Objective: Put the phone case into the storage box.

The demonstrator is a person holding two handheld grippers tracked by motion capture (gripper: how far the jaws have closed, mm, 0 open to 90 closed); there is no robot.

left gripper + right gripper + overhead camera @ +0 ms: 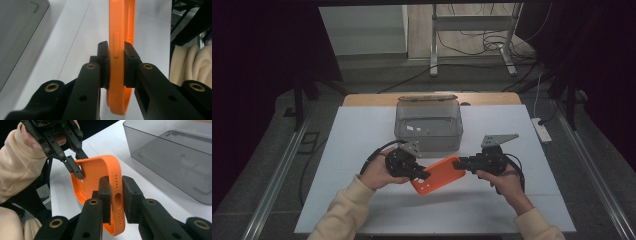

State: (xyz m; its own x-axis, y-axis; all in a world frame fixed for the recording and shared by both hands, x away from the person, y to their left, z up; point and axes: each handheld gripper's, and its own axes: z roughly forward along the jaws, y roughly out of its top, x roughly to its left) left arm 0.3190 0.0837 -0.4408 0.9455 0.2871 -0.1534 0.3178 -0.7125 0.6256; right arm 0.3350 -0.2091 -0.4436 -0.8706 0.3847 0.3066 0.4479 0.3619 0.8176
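Orange phone case (438,175), soft, port holes along edge; left gripper (424,175), right gripper (460,163) both clamping it

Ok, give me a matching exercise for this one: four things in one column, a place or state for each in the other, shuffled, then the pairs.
Things:
1. phone case
2. bin
3. left gripper
4. right gripper

Places or states:
a. grey, see-through, lid open, stands behind the hands
b. shut on the case's long side, by the side button
c. orange, held between both grippers above the table
d. shut on the case's short end, by the port hole

Pairs: 1-c, 2-a, 3-b, 4-d
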